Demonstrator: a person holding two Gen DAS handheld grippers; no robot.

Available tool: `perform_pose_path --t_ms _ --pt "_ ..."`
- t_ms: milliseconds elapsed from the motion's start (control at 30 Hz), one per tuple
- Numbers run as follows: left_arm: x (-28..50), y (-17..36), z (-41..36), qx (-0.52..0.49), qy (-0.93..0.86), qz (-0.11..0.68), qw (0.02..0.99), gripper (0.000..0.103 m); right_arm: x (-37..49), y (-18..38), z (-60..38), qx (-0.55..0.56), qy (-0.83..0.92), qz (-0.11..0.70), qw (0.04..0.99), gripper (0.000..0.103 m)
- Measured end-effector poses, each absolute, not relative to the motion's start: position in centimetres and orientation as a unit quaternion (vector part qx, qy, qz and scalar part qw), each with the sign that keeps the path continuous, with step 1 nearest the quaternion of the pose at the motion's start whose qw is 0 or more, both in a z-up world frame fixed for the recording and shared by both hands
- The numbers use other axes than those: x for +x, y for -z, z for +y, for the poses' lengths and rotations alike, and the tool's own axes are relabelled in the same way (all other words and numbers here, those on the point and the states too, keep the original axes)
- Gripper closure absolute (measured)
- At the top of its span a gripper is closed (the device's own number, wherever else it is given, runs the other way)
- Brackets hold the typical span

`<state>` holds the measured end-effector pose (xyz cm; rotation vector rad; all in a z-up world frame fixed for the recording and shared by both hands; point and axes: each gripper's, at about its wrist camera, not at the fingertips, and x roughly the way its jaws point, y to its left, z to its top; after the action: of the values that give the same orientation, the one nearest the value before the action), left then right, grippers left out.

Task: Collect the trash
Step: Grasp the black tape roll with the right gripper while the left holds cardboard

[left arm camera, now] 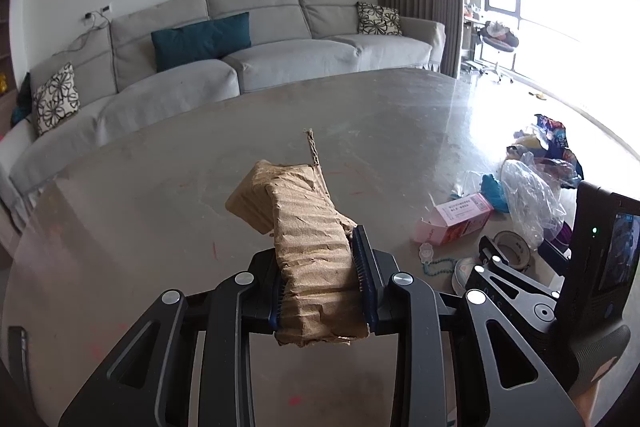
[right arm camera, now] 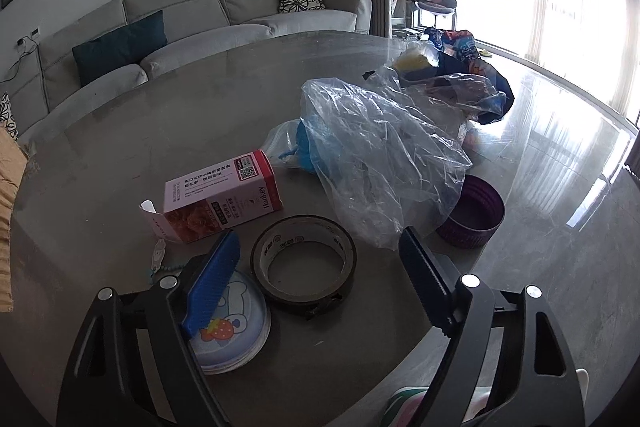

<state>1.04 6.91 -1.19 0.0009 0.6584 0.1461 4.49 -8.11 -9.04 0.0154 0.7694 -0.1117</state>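
My left gripper [left arm camera: 320, 279] is shut on a crumpled wad of brown cardboard [left arm camera: 308, 227] and holds it above the grey round table [left arm camera: 200, 155]. My right gripper [right arm camera: 320, 259] is open and empty, just above a roll of tape [right arm camera: 303, 261] on the table. A pink and white carton [right arm camera: 224, 199] lies behind the tape. A clear plastic bag [right arm camera: 380, 151] lies to the right of it, with a blue item [right arm camera: 306, 147] under it. The carton [left arm camera: 456, 223], bag [left arm camera: 528, 199] and right gripper [left arm camera: 520, 291] also show in the left wrist view.
A small cartoon plate [right arm camera: 236, 323] lies under my right gripper's left finger. A purple lid [right arm camera: 472, 215] sits beside the bag. Dark blue wrappers [right arm camera: 464, 67] are piled at the far right. A bead charm [left arm camera: 432, 259] lies near the carton. A grey sofa [left arm camera: 248, 43] stands behind the table.
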Motion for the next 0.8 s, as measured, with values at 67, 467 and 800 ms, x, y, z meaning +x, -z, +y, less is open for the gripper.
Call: perform_pose_path --t_ms 67,467,800 --pt "1.1 1.2 7.0 0.000 -0.070 0.325 0.943 0.072 4.6 9.1 -8.3 0.019 0.055 0.380 0.923 0.022" --pt "1.1 0.8 7.2 -0.005 -0.071 0.321 0.944 0.071 3.7 8.4 -7.8 0.018 0.041 0.377 0.925 0.052" --pt "1.0 0.6 6.8 0.000 -0.071 0.316 0.946 0.071 1.5 3.6 -6.0 -0.027 0.010 0.318 0.948 0.052"
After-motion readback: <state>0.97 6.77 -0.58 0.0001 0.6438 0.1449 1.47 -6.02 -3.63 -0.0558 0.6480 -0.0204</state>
